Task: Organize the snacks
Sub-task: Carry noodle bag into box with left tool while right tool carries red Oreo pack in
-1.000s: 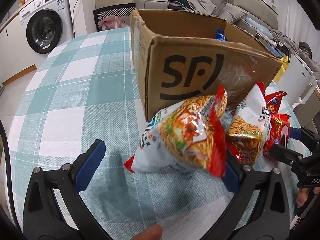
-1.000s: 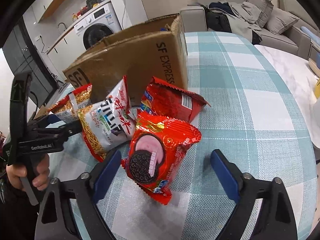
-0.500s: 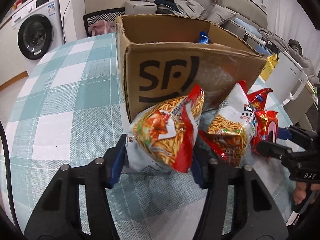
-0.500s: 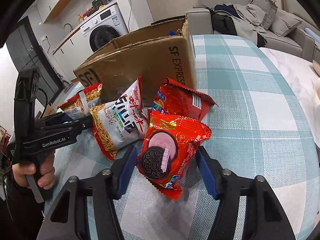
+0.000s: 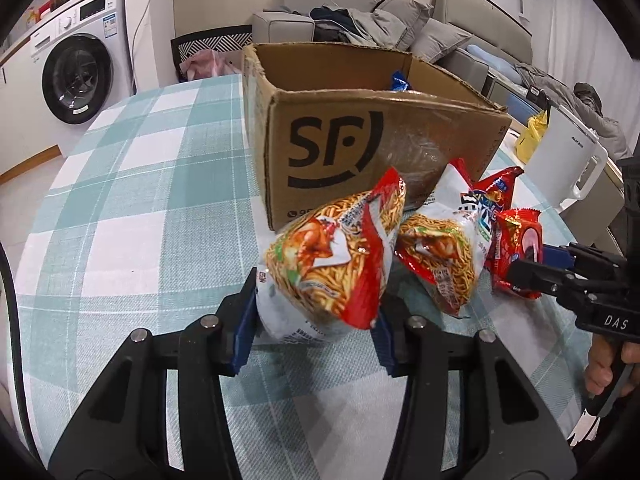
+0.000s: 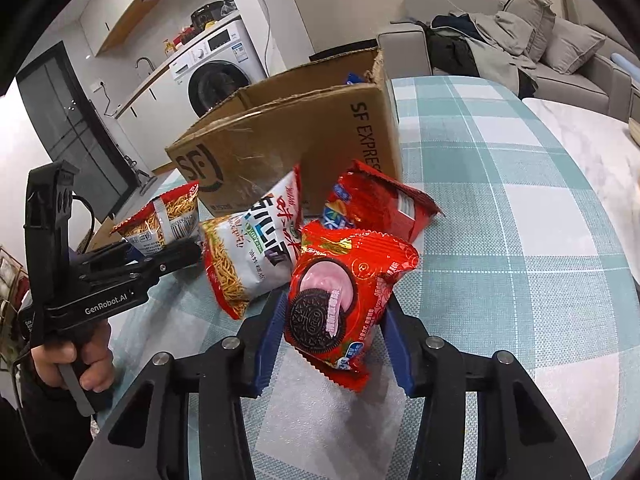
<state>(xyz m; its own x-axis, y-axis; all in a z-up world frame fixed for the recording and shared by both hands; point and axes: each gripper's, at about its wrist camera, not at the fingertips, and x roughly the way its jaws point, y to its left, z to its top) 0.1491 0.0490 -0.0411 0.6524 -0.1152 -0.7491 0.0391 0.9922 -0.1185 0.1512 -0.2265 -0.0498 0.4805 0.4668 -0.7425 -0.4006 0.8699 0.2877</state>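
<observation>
My left gripper (image 5: 316, 312) is closing on an orange-and-white noodle snack bag (image 5: 332, 256), and its blue pads press the bag's lower sides. My right gripper (image 6: 334, 320) is shut on a red Oreo packet (image 6: 340, 292). Between the two held packs a second white noodle bag (image 6: 252, 248) lies on the checked tablecloth (image 5: 140, 200). Behind the Oreo packet lies a red snack bag (image 6: 380, 204). Just beyond them stands an open SF cardboard box (image 5: 340, 152) with a blue packet (image 5: 399, 81) showing inside.
A white kettle (image 5: 568, 164) stands to the right of the box near the table's edge. A washing machine (image 5: 76, 76) is at the far left and a sofa with clothes (image 5: 376, 20) is behind the table. A person's hand (image 6: 80, 356) holds the left gripper's handle.
Both grippers went from wide open to closed around their packs. The left one moved in towards the box and took the noodle bag; the right one took the Oreo packet.
</observation>
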